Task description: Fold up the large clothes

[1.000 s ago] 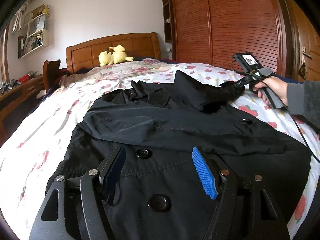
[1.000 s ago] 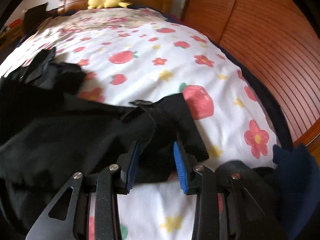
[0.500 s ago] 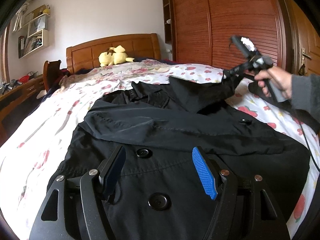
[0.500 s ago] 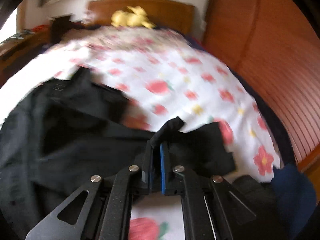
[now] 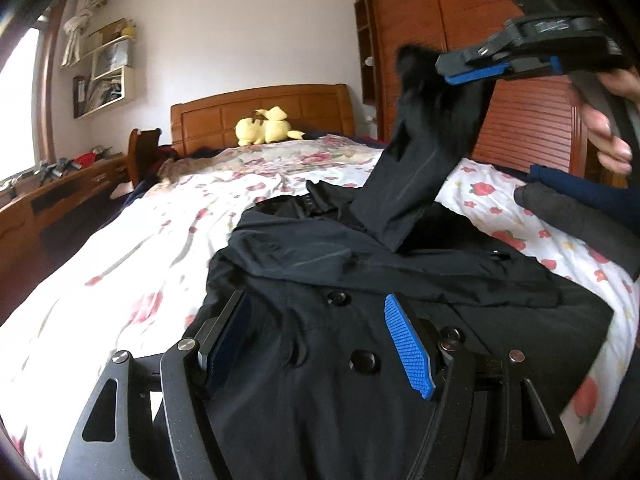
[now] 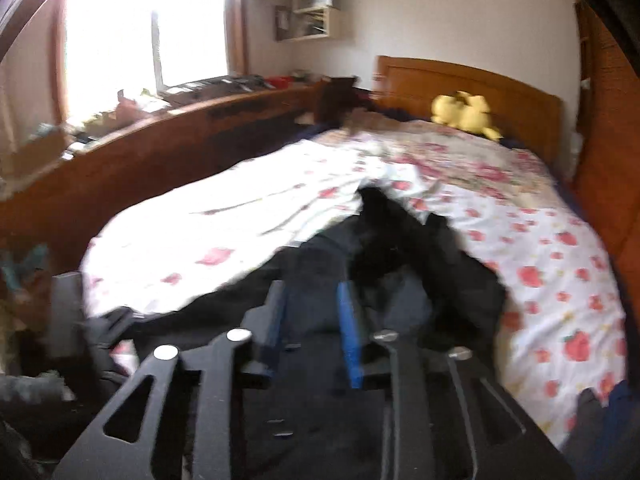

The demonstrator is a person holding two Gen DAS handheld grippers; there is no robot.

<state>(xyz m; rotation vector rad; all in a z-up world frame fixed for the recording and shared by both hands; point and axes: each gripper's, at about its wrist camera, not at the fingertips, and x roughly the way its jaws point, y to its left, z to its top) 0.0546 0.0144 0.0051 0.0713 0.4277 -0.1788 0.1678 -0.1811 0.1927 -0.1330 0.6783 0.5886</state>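
A black coat (image 5: pixel 360 360) lies spread across a bed (image 5: pixel 140 248) covered in a white sheet printed with red flowers and strawberries, its front buttons facing up and one sleeve folded across the chest. The other sleeve (image 5: pixel 416 176) rises off the coat toward the right tool (image 5: pixel 472 70), which a hand (image 5: pixel 604 136) holds high near the wooden wardrobe (image 5: pixel 420 32). Seen from the left wrist, the sleeve's cuff sits between its blue pads; the right tool's jaws are opening, with the fabric between them, and the blurred right wrist view shows a gap between the fingers. The left tool (image 5: pixel 316 344) hovers low over the coat's buttoned front, its jaws wide apart and holding nothing. A yellow plush toy (image 5: pixel 266 130) rests against the wooden headboard (image 5: pixel 260 108). White raised lettering on the right tool is too blurred to read.
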